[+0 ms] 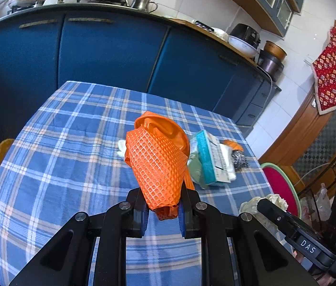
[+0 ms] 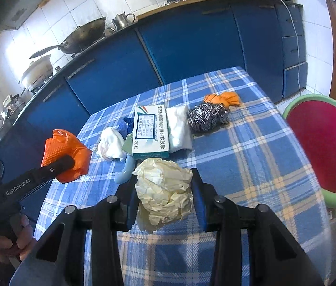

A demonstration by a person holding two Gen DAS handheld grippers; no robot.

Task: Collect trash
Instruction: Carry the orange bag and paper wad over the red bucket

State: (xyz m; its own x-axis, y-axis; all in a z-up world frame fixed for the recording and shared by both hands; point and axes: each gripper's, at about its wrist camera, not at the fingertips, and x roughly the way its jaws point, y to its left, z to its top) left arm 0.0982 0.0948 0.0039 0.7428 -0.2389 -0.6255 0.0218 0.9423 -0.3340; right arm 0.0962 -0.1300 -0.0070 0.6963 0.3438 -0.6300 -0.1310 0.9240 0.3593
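The counter (image 2: pixel 251 147), draped in a blue, white and tan plaid cloth, fills both views, with dark blue kitchen cabinets (image 1: pixel 110 50) behind it and a round red stool with a green rim (image 2: pixel 325 150) just off its right edge.

The left tongs (image 1: pixel 163 205) are clamped on a crumpled orange plastic glove with a raised diamond texture (image 1: pixel 158 164), held up above the cloth; in the right wrist view the same glove (image 2: pixel 65 157) hangs at the left, off the counter's near-left edge.

The right tongs (image 2: pixel 165 190) are clamped on a crumpled wad of cream-coloured paper (image 2: pixel 165 188), lifted just above the near part of the counter.

The rest of the trash lies in a loose row on the cloth beyond the paper wad. A white and teal cardboard medicine box (image 2: pixel 150 133) lies flat in the middle, printed face up. Touching its right side is a white plastic packet (image 2: pixel 180 128), and just right of that a grey steel-wool scouring ball (image 2: pixel 206 116). A small crumpled orange scrap (image 2: pixel 225 99) sits against the far side of the scourer. Left of the box lies a bunched white tissue (image 2: pixel 110 146), with a pale blue curved plastic piece (image 2: pixel 126 171) near the box's near-left corner.
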